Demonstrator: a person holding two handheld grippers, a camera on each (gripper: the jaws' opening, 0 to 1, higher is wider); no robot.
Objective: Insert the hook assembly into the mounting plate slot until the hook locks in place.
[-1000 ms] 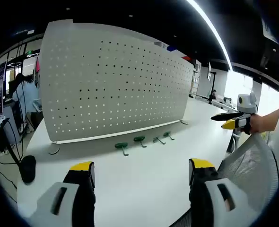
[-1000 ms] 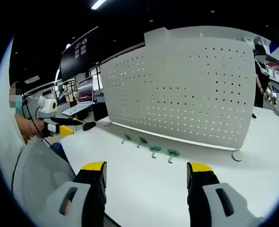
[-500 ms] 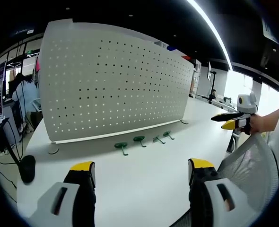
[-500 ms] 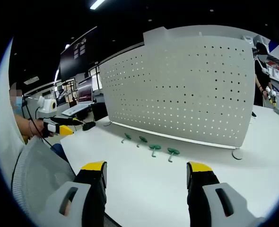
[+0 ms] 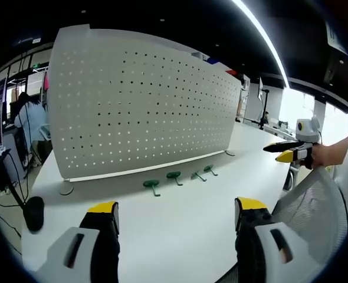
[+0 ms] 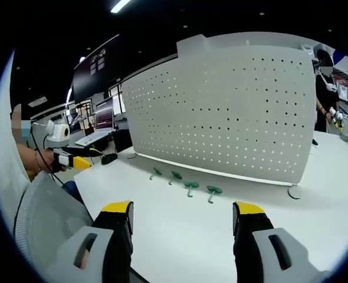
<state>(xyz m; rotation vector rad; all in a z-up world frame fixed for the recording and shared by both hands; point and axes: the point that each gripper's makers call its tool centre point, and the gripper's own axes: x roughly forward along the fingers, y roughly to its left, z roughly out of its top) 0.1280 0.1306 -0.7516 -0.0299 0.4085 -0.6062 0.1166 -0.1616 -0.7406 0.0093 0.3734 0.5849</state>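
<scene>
On the white table point(image 5: 180, 224), four green hooks point(image 5: 152, 184) are lying in a row at the pegboard's point(image 5: 138, 106) foot, at 12 o'clock from both tongs. Left tongs point(image 5: 174, 215) and right tongs point(image 6: 183, 215) are gaping empty, barely drifting since a second ago; insertion is not yet starting.

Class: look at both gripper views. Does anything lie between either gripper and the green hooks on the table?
Nothing visible does. Bare table lies between the open left gripper, the open right gripper and the hooks, beside the pegboard.
</scene>
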